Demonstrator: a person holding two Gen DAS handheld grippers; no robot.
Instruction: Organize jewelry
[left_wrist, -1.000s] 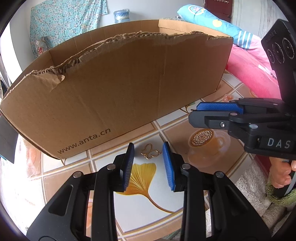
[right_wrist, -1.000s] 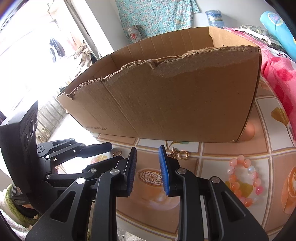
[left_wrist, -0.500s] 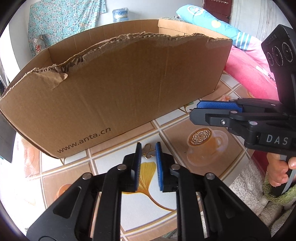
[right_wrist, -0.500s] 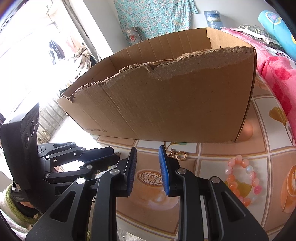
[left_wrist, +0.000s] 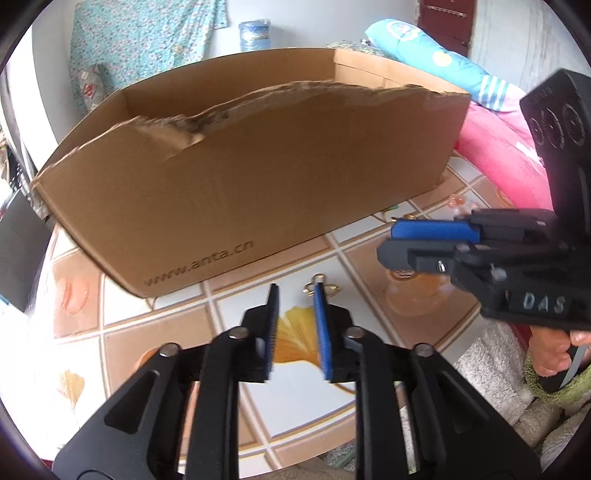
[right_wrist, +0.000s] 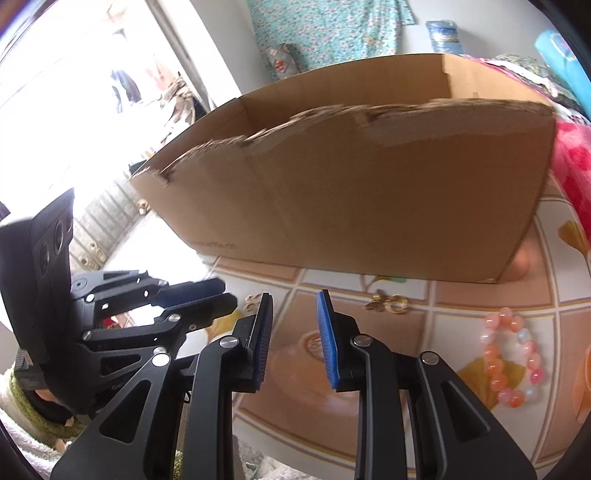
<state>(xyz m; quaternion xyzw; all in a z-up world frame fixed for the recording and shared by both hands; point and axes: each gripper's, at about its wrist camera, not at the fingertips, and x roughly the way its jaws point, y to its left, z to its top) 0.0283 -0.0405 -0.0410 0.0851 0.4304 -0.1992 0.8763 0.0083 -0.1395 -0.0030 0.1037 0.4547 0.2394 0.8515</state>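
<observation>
A small gold butterfly pendant (left_wrist: 320, 287) lies on the patterned tablecloth (left_wrist: 236, 325), just past the tip of my left gripper's right finger. My left gripper (left_wrist: 295, 291) has its jaws opening, with only the cloth showing between the pads. In the right wrist view the pendant (right_wrist: 253, 302) shows beside the left gripper (right_wrist: 221, 293). My right gripper (right_wrist: 294, 299) hovers open and holds nothing. A gold ring piece (right_wrist: 389, 302) and a pink bead bracelet (right_wrist: 511, 360) lie to its right.
A large torn cardboard box (left_wrist: 258, 177) stands across the table right behind the jewelry. The right gripper (left_wrist: 391, 242) reaches in from the right, close to the left one. Pink bedding (left_wrist: 498, 155) lies at the far right, a fluffy white cover (left_wrist: 487, 369) at the near edge.
The left jaws narrowed around the pendant half a second ago and have spread again. The pendant still lies on the cloth, now off the right fingertip. The right gripper has barely moved.
</observation>
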